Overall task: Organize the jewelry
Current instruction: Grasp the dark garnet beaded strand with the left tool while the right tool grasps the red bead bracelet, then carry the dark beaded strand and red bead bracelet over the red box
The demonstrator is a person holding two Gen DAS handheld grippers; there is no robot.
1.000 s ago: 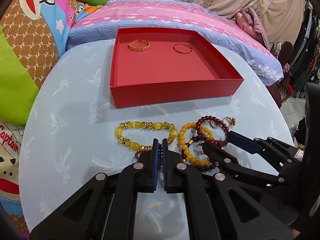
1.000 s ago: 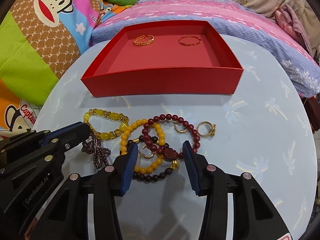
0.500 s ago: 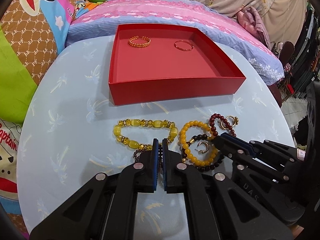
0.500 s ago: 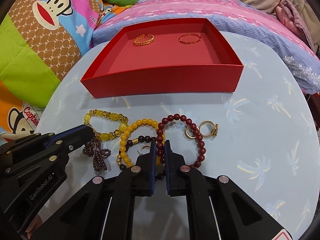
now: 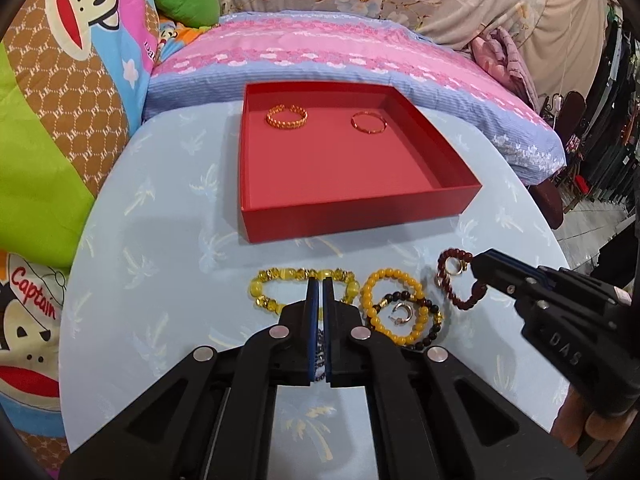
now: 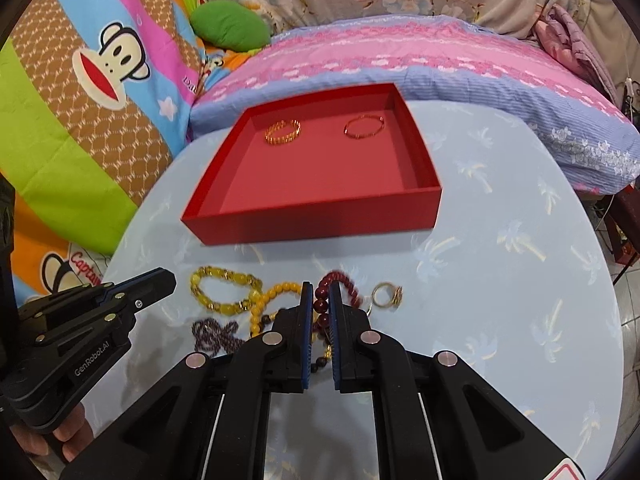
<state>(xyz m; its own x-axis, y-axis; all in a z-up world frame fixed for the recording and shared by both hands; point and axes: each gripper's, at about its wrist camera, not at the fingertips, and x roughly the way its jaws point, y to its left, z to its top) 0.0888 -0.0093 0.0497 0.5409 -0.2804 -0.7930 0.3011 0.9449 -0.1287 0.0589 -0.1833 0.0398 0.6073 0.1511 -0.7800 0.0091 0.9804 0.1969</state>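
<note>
1. One second back the right gripper [image 6: 319, 300] stood with its jaws wide apart over the bead pile; now they are clamped on the dark red bead bracelet [image 6: 340, 286], beads visible between the blue pads; half a second ago the grip was already made.
2. That bracelet lay flat as a round loop among the others a second ago; now, in the left wrist view, it [image 5: 456, 280] is pulled out toward 3 o'clock of the pile, one end pinched at the right gripper's tip [image 5: 482, 270], the loop stretched so its long axis runs roughly from 10 to 4 o'clock.
3. The left gripper [image 5: 319, 308] is unchanged; jaws together, with a thread of small dark purple beads [image 6: 216, 334] caught between them; it sits over the yellow glass-bead bracelet [image 5: 302, 290].
4. The amber bead bracelet [image 5: 394, 306] and black bead bracelet [image 5: 430, 320] lie overlapped at 3 o'clock of the left gripper's tip; a small hoop earring [image 5: 402, 312] rests inside them.
5. Gold rings [image 6: 386, 295] lie at 3 o'clock of the red bracelet, just beside it.
6. The red tray [image 5: 360, 216] stays at 12 o'clock on the blue table [image 5: 152, 260]; a gold chain bangle [image 5: 287, 117] and a thin red-gold bangle [image 5: 368, 123] lie flat near its far wall, well apart.
</note>
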